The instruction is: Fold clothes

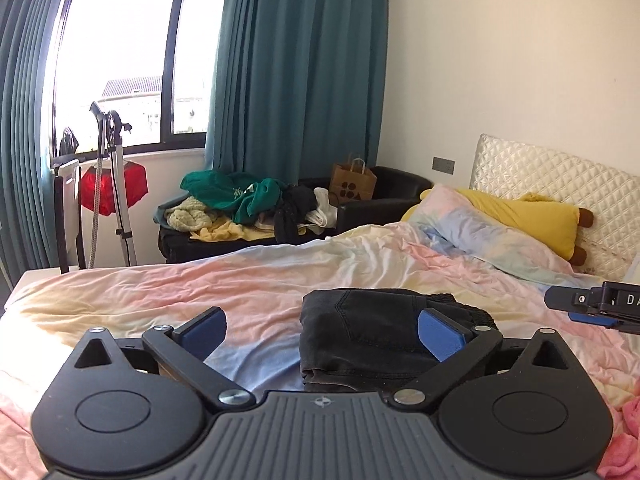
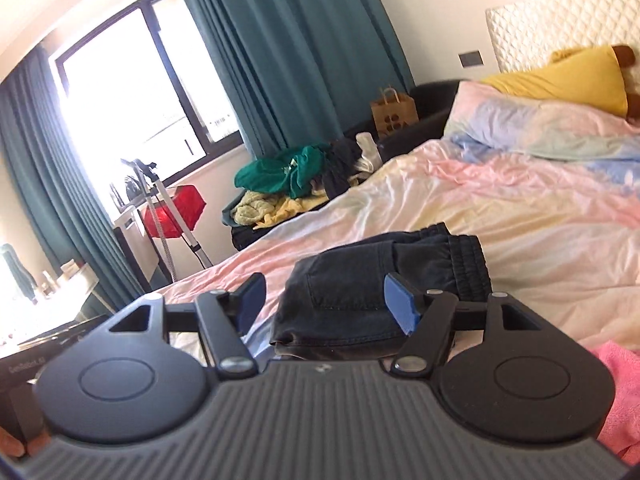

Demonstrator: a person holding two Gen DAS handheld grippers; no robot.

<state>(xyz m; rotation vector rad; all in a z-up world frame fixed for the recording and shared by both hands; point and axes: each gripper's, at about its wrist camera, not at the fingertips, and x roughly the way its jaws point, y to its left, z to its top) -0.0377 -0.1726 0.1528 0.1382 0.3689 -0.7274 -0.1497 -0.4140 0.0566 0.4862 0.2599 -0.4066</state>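
A folded pair of black jeans (image 1: 360, 332) lies on the pastel bed sheet (image 1: 200, 292), its back pocket up and its elastic waistband toward the pillows. My left gripper (image 1: 320, 330) hovers just in front of it, open, with nothing between its blue pads (image 1: 438, 334). In the right wrist view the same jeans (image 2: 360, 280) sit just ahead of my right gripper (image 2: 328, 300), which is also open and holds nothing. The right gripper's tip (image 1: 588, 308) shows at the right edge of the left wrist view, above the sheet.
A pink cloth (image 2: 620, 384) lies at the near right on the bed. Pillows (image 1: 480, 228) and a yellow plush (image 1: 532, 216) sit by the quilted headboard. Beyond the bed a dark sofa (image 1: 384, 196) holds a pile of clothes (image 1: 240, 204) and a paper bag (image 1: 354, 180). A steamer stand (image 1: 116, 184) is by the window.
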